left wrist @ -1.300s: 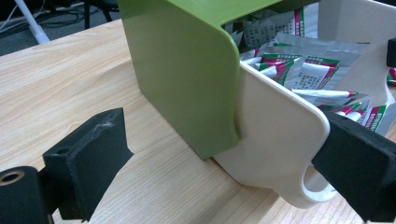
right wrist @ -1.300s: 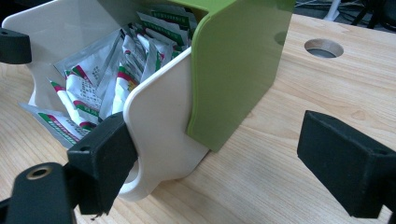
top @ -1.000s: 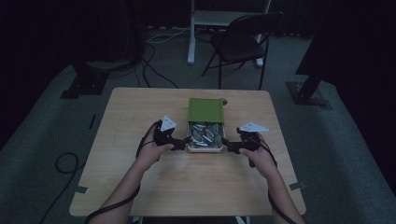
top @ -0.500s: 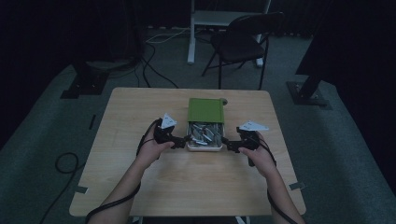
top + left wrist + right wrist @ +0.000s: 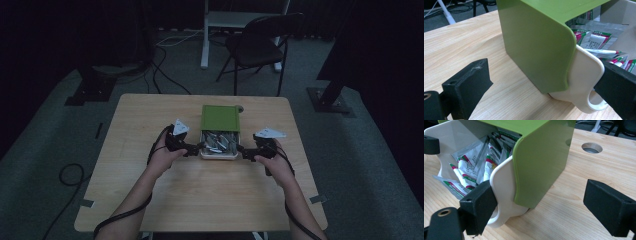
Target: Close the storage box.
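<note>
**Entry: green-lidded cream box, flanked by two hand-held grippers**

Item: a cream plastic box with a green plastic sliding cover, standing near the middle of the light wooden table. The cover sits over the far part; the near part lies uncovered, showing silver foil sachets with red, green and white print (text too small to read).

Left gripper: jaws spread wide, straddling the box's left near corner; one jaw lies against the cream ring-shaped tab, the other stands apart over bare wood.

Right gripper: jaws likewise wide, straddling the right near corner, one jaw against a matching tab.

Also noted: a round hole in the tabletop just beyond the box.
</note>
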A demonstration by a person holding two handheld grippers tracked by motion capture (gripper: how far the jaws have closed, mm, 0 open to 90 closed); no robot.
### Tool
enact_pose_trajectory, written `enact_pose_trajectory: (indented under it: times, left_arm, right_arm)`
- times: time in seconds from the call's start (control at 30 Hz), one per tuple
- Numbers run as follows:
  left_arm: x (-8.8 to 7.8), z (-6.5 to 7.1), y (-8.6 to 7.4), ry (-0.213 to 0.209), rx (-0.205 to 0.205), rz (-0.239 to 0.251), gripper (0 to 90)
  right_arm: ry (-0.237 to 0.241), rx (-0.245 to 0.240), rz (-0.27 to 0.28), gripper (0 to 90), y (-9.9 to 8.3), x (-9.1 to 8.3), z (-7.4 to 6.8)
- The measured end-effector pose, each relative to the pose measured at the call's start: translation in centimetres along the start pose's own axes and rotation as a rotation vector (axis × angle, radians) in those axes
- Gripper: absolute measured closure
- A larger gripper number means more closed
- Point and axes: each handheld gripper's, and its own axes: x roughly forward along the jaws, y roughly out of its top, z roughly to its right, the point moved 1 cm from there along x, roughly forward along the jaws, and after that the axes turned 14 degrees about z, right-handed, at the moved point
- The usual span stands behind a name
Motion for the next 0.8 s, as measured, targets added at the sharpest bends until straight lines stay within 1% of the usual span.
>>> enact_pose_trajectory:
  times: [0.17,0.2,0.27,0.43,0.57,0.6,0.8]
  left_arm:
    - [0.1,-0.1,0.0,0.002,-0.002,0.001,3.4]
    - [0.3,-0.2,0.0,0.001,-0.009,0.001,3.4]
    - [0.4,-0.3,0.0,0.002,-0.014,0.004,3.5]
    - [0.6,-0.5,0.1,0.010,-0.012,0.003,3.4]
    - [0.9,-0.6,0.0,0.015,-0.025,0.007,3.4]
    - [1.0,-0.7,0.0,0.017,-0.029,0.010,3.4]
    - [1.3,-0.8,0.1,0.025,-0.021,0.003,3.5]
  right_arm:
    - [-0.004,0.011,0.001,12.0,0.0,0.2,0.1]
    - [-0.007,0.016,0.001,12.0,0.0,0.3,0.2]
    - [-0.010,0.017,0.002,12.1,0.0,0.4,0.3]
    - [-0.022,0.014,0.002,12.0,0.2,0.6,0.4]
    - [-0.030,0.018,0.003,12.0,0.2,0.8,0.4]
    - [-0.035,0.026,0.006,12.0,0.2,0.9,0.5]
    - [-0.051,0.025,0.007,12.0,0.3,1.1,0.5]
